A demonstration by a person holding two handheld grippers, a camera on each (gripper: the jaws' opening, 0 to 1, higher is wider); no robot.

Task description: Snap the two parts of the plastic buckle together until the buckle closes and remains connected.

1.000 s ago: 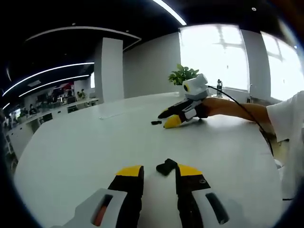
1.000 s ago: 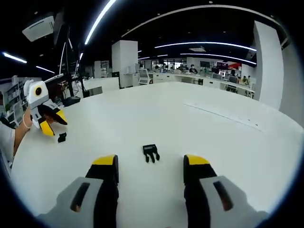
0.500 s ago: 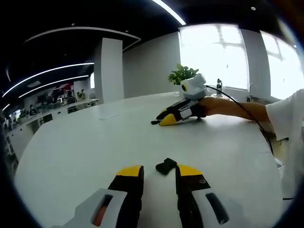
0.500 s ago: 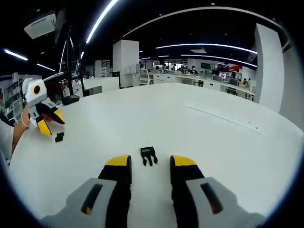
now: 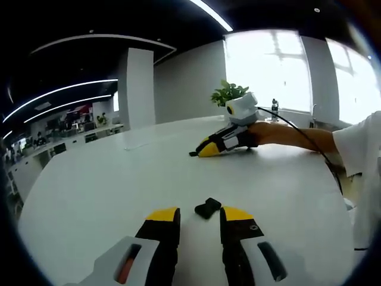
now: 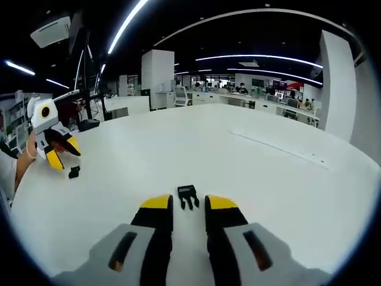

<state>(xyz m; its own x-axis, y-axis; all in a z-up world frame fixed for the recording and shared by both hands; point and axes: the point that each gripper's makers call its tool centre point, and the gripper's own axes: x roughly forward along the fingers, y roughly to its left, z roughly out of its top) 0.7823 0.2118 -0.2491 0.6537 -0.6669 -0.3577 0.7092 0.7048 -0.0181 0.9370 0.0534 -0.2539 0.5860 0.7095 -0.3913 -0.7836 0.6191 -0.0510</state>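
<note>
My right claw (image 6: 187,204) has narrowed over the last second: its yellow-tipped jaws stood wide apart then and now sit close together, with only a slim gap left. The pronged buckle half (image 6: 189,195) lies on the white surface (image 6: 238,161) just ahead of the tips, at the mouth of that gap and not yet gripped. So this claw is nearly clenched but holds nothing. I judge it is pinching in on the piece, and the grasp is not made yet.

From my left claw's view I see the right claw (image 5: 205,148) has also crept forward and low toward that same piece, whose end (image 5: 193,154) now pokes out at its tip.

My left claw (image 5: 199,215) has hardly changed. Its jaws are partly parted and empty, and the socket buckle half (image 5: 208,207) rests on the surface right at the tips, a shade toward the right jaw, a little farther off than a second ago. In the right gripper view the left claw (image 6: 62,151) hovers just above that socket piece (image 6: 74,171).

The two halves lie well apart, so the snap is still far off; both pickups come first.

I can read no brand, label or writing anywhere.
</note>
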